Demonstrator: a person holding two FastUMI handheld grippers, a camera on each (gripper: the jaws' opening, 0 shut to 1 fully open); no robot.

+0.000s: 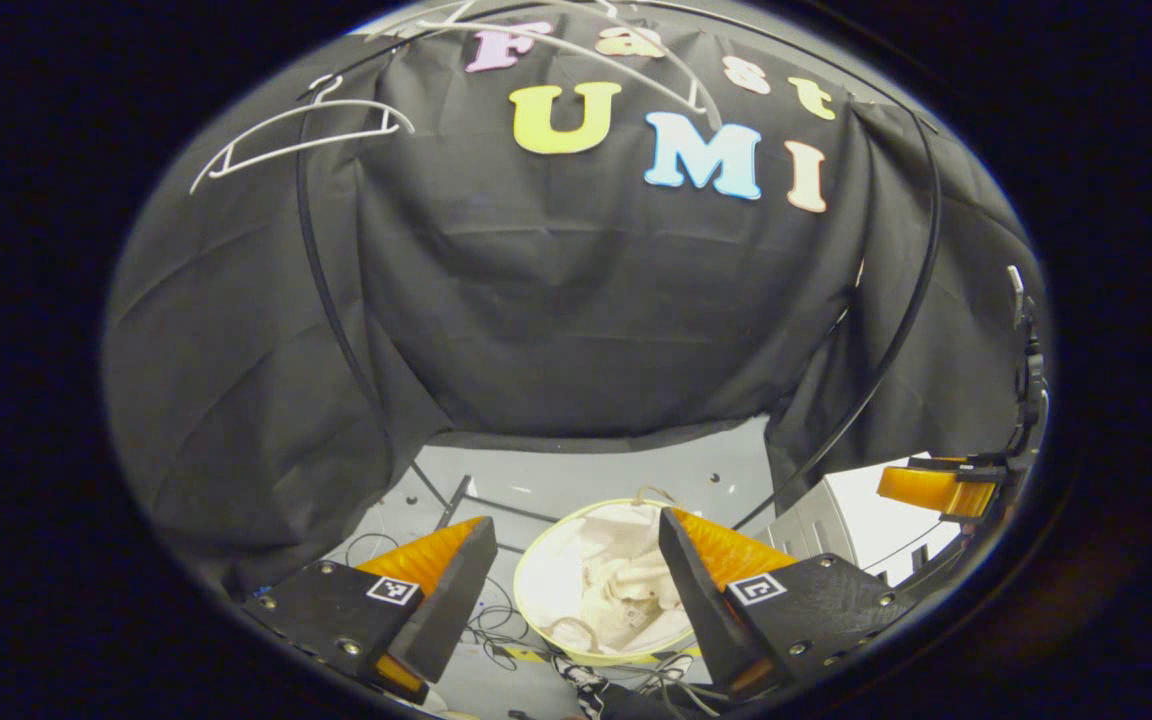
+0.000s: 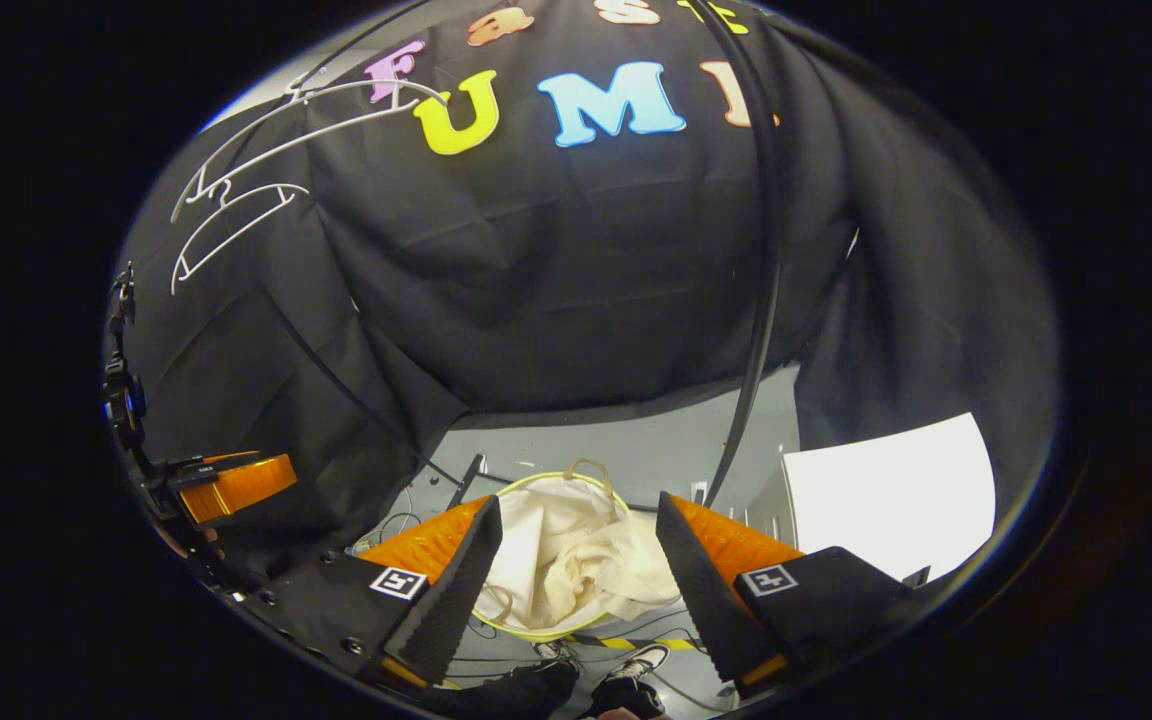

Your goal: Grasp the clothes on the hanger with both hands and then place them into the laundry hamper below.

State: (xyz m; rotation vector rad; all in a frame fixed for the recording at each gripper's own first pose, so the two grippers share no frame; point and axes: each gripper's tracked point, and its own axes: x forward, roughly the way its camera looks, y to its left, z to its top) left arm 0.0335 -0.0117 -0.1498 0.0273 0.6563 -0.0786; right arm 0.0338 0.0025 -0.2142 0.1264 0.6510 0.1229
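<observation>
Cream clothes [image 2: 576, 560] bundled in laundry hamper [image 2: 536, 632], hangers [image 1: 296, 135] bare; both hand-held grippers, left [image 1: 576, 590] and right [image 2: 576, 575], fingers apart, empty; risk: fabric heaped near the rim likely spills if nudged.

Black gripper bodies [image 1: 576, 600], screws, square fiducial tags; person's black-and-white sneakers [image 2: 636, 662].

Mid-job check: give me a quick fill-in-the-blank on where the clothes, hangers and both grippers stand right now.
1. The cream clothes lie inside the round ____ on the floor.
2. The white hangers up on the rail are ____ of clothes.
3. The left gripper has its jaws ____, holding nothing.
4. The right gripper hangs above the laundry hamper with ____ between its fingers.

Missing words: laundry hamper; bare; open; nothing
</observation>
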